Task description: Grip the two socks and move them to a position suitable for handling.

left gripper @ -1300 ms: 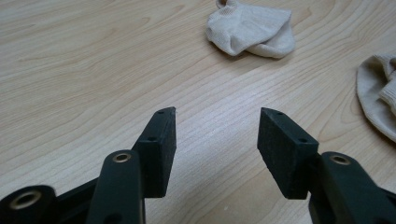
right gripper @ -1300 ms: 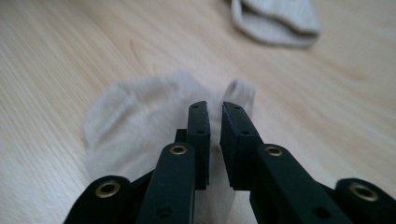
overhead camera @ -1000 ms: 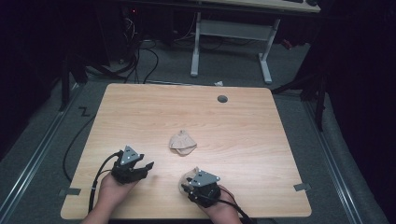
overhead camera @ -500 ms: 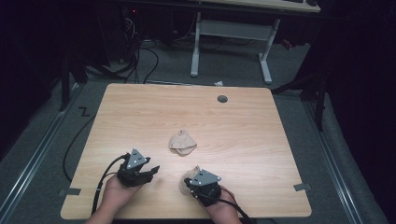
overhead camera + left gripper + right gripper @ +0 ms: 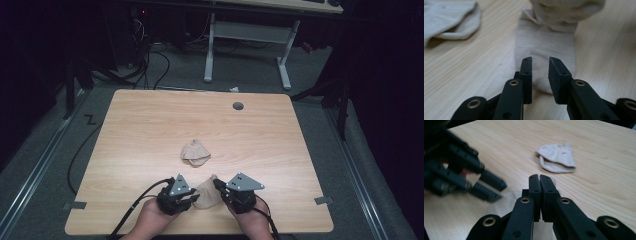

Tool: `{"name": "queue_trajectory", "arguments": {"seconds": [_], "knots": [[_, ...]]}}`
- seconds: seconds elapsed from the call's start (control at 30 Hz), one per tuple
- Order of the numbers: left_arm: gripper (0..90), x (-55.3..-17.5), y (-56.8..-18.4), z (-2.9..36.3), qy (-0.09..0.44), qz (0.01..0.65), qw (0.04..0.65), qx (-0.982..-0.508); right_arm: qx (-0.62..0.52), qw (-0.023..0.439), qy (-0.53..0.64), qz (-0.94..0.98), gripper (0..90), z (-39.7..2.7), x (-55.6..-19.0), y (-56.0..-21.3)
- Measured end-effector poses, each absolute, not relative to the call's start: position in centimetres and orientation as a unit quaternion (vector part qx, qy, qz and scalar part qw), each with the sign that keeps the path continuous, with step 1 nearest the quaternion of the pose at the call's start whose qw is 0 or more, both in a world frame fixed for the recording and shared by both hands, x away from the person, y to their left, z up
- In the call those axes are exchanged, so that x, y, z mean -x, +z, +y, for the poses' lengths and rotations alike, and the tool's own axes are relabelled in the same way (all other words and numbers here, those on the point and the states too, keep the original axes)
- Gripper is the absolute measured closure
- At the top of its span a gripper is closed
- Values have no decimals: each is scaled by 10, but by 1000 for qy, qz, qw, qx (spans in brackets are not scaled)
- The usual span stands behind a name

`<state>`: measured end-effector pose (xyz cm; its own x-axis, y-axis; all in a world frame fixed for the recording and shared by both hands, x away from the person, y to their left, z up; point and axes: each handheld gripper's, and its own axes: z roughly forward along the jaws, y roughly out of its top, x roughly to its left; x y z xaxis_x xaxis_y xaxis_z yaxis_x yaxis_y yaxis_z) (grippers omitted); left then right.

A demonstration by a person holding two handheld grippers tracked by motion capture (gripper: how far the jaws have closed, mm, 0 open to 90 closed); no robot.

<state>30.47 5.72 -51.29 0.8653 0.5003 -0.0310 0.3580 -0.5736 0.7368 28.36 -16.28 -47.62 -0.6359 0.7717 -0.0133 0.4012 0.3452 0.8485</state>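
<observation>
Beige sock (image 5: 206,192) is lying at the near table (image 5: 150,130) edge between both grippers. Since a second ago the left gripper (image 5: 540,65) has slid in to it, its jaws closing but with a gap showing, astride the sock's end. The right gripper (image 5: 540,180) is pinching the other end, jaws together, lifting it. Thin and limp, it is bunching there. A folded sock (image 5: 195,152) is lying apart.

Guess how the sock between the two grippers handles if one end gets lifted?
Probably floppy: the near sock lies flat and creased, bunched where the right gripper pinches it, so the free end should sag. Likely light: it is thin knit fabric. It is unlikely to slide freely on the wooden table, more likely to drag and fold.
</observation>
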Motion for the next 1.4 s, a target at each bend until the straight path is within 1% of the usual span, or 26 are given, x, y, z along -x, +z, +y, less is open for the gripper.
{"name": "queue_trajectory", "arguments": {"seconds": [0.2,0.47,0.57,0.63,0.67,0.73,0.83,0.97,1.4], "knots": [[739,-304,-520,51,95,234,370,-894,-394,222,431,781,882,-181,-291,-478],[734,-306,-522,54,98,238,366,-894,-444,215,403,771,879,-210,-307,-496],[728,-307,-521,55,100,237,364,-895,-451,229,389,770,820,-214,-309,-500],[723,-308,-522,56,100,238,364,-895,-449,234,389,769,812,-214,-310,-501],[721,-308,-522,57,101,238,364,-895,-449,231,386,772,826,-213,-310,-502],[717,-309,-522,59,100,240,363,-895,-446,212,374,785,848,-211,-313,-507],[713,-310,-521,63,99,242,361,-895,-447,199,355,796,870,-208,-314,-516],[702,-312,-521,70,94,247,358,-895,-447,183,340,807,877,-205,-313,-525],[677,-305,-517,92,87,256,336,-902,-415,172,343,825,868,-189,-283,-525]]}}
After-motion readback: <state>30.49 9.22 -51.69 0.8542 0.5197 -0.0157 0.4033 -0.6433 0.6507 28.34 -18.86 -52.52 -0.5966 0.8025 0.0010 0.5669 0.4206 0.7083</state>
